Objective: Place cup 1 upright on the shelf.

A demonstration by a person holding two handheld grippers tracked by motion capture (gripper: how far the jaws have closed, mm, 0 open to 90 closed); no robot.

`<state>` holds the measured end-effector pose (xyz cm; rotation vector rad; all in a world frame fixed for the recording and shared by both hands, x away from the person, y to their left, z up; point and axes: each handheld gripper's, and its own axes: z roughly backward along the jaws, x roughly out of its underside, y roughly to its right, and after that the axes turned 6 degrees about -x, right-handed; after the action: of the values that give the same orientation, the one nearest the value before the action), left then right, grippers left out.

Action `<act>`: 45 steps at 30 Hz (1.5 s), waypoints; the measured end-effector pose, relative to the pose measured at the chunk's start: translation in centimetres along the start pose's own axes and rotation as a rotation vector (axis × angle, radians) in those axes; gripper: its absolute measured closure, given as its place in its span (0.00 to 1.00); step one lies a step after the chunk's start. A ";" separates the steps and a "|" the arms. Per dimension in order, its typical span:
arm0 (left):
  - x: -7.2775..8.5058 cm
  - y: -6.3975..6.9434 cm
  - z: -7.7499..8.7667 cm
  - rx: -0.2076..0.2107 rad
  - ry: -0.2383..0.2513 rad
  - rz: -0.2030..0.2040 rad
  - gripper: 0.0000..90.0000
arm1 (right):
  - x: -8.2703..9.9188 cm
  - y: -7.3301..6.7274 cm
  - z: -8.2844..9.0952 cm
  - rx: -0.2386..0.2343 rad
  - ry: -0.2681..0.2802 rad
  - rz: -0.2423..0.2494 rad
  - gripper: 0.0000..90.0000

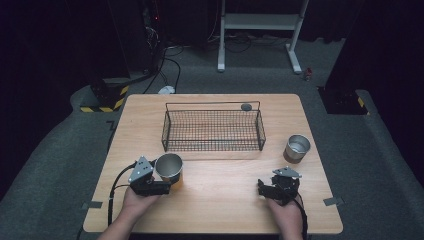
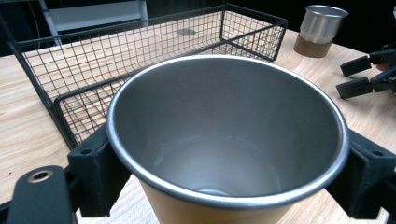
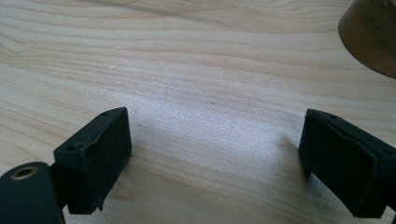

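Note:
A steel cup with a tan sleeve [image 1: 169,168] stands upright at the front left of the wooden table [image 1: 225,205]. My left gripper [image 1: 166,180] is shut on it, one jaw on each side of the wall just under the rim. The left gripper view looks down into the empty cup [image 2: 224,140] between those jaws, at the left gripper [image 2: 224,177]. A second steel cup with a brown base [image 1: 297,148] [image 2: 322,28] stands at the right. My right gripper [image 1: 261,188] [image 3: 215,158] rests low over bare wood at the front right, open, nothing between its pads, and the right gripper [image 2: 348,77] points toward the left.
A black wire basket [image 1: 163,131] [image 2: 140,28] sits mid-table behind the held cup, with a small dark disc [image 1: 246,106] [image 2: 186,32] at its far right corner. A tan curved edge [image 3: 371,32] shows at the top right of the right gripper view. Dark floor, cables and a white stand lie beyond.

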<state>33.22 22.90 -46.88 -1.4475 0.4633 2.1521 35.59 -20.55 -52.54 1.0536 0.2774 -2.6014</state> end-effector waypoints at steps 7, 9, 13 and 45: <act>-1.2 0.0 -0.3 -0.001 0.022 -0.005 0.15 | 0.0 0.0 0.0 -0.001 -0.001 0.000 0.10; -1.5 0.0 -0.4 -0.002 0.031 0.000 0.15 | 0.0 0.0 0.0 -0.001 -0.001 0.000 0.10; -2.0 -0.1 -0.6 -0.004 0.041 0.003 0.15 | 0.0 0.0 0.0 -0.001 -0.001 0.000 0.10; -5.1 -0.9 -2.8 -0.004 0.049 0.014 0.15 | 0.0 0.0 0.0 -0.001 -0.002 0.000 0.10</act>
<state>37.39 21.06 -43.23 -1.5059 0.4884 2.1335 35.59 -20.55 -52.53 1.0511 0.2783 -2.6019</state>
